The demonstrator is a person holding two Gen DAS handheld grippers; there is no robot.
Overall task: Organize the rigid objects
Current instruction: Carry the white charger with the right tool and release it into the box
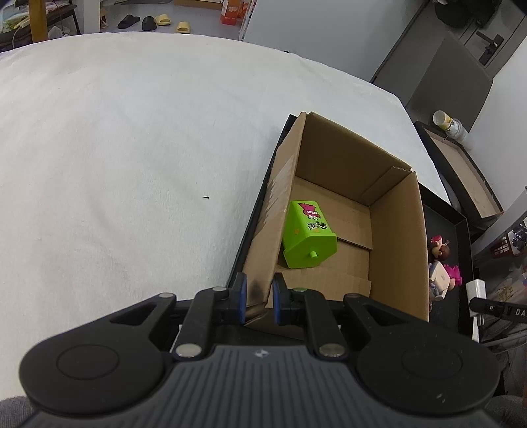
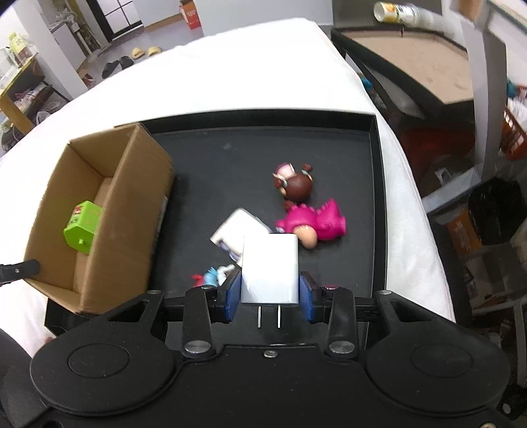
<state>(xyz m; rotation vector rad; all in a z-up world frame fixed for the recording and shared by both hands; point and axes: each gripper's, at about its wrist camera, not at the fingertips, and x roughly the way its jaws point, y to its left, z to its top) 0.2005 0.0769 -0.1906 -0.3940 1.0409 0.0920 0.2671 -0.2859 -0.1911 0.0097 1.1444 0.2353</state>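
Right gripper (image 2: 270, 293) clenched on white charger (image 2: 270, 263) by its flat sides: light, rigid, smooth, likely slippery. Left gripper (image 1: 260, 299) pinches the cardboard box (image 1: 395, 237) wall at its near corner.

small blue and red toy (image 2: 207, 277) half hidden behind the right claw (image 2: 270, 291), white square box (image 2: 235, 227) partly covered by white plug block (image 2: 270, 266), blurry can (image 2: 395, 12)
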